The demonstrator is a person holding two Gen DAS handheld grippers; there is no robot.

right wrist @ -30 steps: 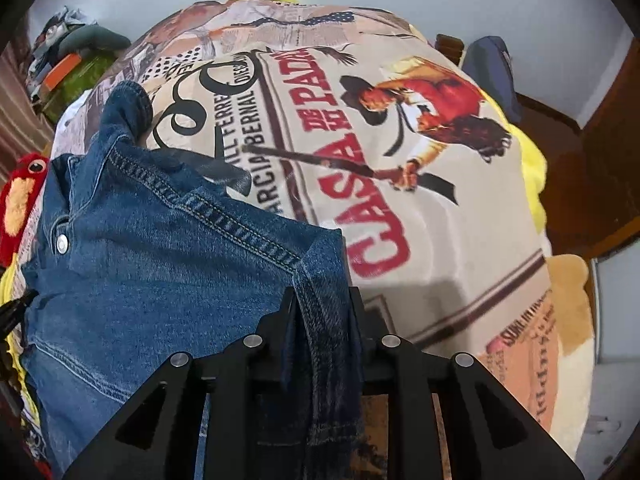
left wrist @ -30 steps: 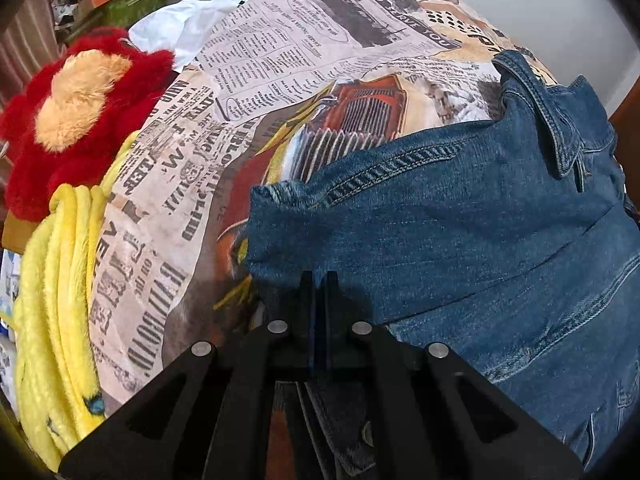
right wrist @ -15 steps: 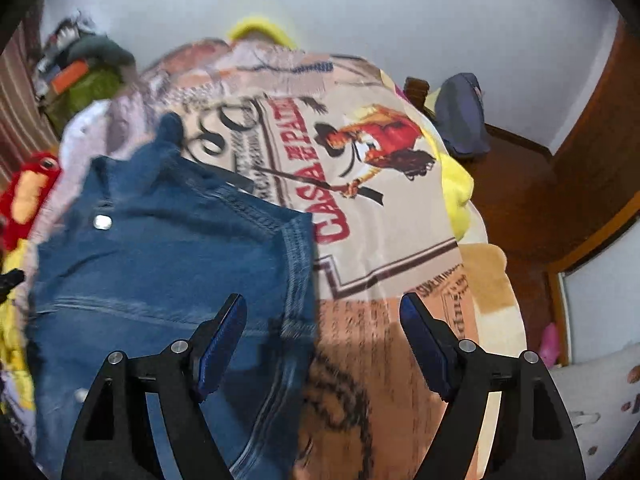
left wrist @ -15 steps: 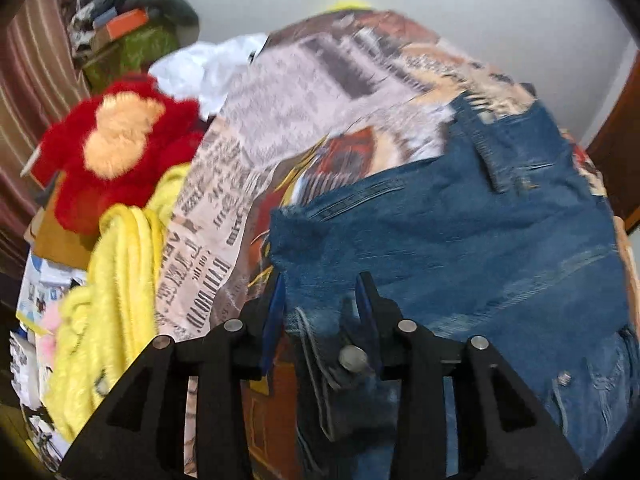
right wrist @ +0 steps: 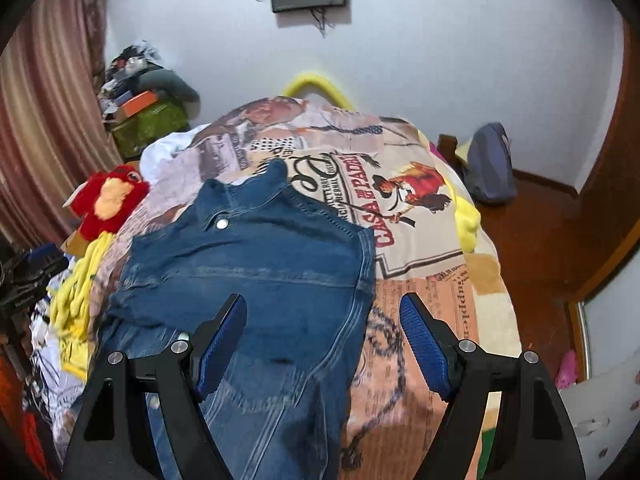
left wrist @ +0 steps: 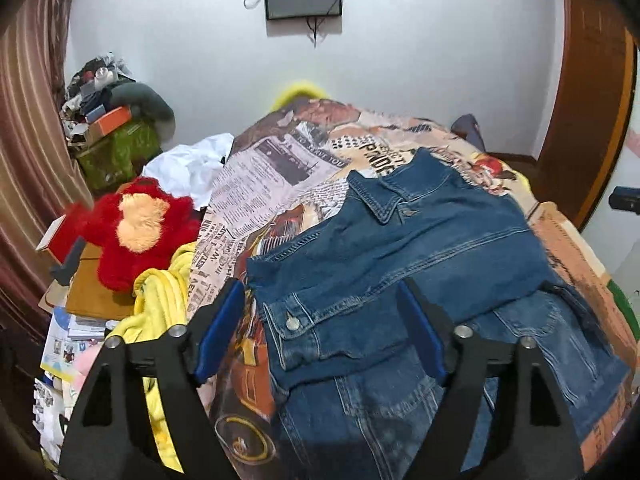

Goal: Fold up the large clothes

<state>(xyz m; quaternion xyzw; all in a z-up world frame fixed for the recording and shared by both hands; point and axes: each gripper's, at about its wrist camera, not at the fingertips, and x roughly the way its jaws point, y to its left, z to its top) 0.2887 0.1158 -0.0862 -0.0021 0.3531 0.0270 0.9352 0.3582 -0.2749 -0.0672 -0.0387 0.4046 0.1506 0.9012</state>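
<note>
Hovering: both grippers hang above the bed (left wrist: 280, 184), pointing down at the jacket (left wrist: 400, 248), nothing in either.
Left gripper (left wrist: 320, 332): jaws opening wide, blue pads (left wrist: 218, 332) clear of the cloth; the denim seen between them lies flat below, not pinched.
Right gripper (right wrist: 324, 340): spread wide, empty; jacket (right wrist: 260, 264) under its left pad (right wrist: 222, 340), bare bedspread (right wrist: 420, 240) under the other.
Jacket: denim, across the middle of the bed toward its near edge, collar (left wrist: 384, 196) pointing to the far edge, one layer laid over another, a buttoned cuff (left wrist: 294, 322) lying near the left edge of the pile.
Fold so far: looks like one fold is down; I'd say more folding is left, the lower part near us is loose and rumpled.
Risk, stiffness: denim is thick and springy, so the top layer could creep open with nothing pressing it.
Risk, grab: a pinch at the near edge may catch one layer only, or the bedspread with it, dragging the pile askew.
Risk, clutter: yellow blanket (left wrist: 160, 300) and red plush (left wrist: 136, 224) crowd the bed's left edge; a wide left swing could snag them.
</note>
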